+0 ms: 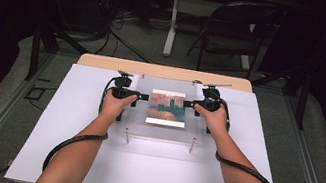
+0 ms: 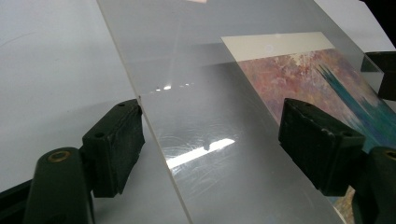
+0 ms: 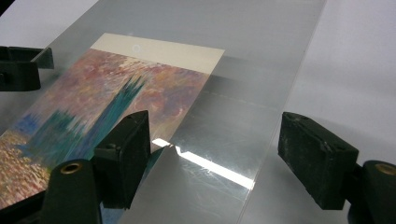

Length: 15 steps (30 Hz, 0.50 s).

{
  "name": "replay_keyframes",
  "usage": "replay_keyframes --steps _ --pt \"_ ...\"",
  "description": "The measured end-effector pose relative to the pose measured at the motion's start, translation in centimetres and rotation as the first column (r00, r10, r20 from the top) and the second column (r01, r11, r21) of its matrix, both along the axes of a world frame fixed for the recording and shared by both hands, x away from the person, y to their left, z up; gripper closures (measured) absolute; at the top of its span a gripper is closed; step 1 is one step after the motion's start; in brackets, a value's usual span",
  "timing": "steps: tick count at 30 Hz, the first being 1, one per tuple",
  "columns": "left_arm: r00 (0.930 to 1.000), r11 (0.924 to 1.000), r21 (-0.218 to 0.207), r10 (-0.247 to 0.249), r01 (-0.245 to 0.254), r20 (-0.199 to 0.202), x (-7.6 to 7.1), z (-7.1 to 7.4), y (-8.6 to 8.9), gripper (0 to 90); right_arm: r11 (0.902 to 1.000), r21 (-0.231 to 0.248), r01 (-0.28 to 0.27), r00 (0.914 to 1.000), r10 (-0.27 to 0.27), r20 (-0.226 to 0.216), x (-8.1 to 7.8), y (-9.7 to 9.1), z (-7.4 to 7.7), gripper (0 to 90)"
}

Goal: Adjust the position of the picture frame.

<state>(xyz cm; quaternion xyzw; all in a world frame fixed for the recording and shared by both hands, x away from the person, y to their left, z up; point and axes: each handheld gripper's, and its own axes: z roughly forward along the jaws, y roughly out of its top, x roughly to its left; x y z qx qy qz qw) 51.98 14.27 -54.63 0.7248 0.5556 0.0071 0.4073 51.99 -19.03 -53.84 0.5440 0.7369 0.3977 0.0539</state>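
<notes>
- High view: a clear acrylic sheet (image 1: 166, 117) rests on short metal posts (image 1: 127, 136) over a painted print (image 1: 166, 107) on the white board (image 1: 88, 159). The left gripper (image 1: 142, 97) and right gripper (image 1: 188, 104) flank the sheet's side edges.
- Left gripper view: the jaws are spread, one above and one below the sheet (image 2: 210, 140), pads not pressing.
- Right gripper view: same here, jaws wide apart around the sheet's (image 3: 233, 116) edge, print (image 3: 93, 112) beneath.
- I'd judge the sheet has been set down; next, both hands draw outward without nudging it.
</notes>
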Motion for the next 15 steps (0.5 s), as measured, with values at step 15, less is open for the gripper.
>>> replay_keyframes --steps 15 --pt "0.9990 0.9989 -0.047 -0.008 0.006 -0.044 -0.05 -0.30 -0.20 19.5 0.9976 0.065 0.021 0.9991 -0.018 -0.038 0.16 0.01 -0.52 23.4"
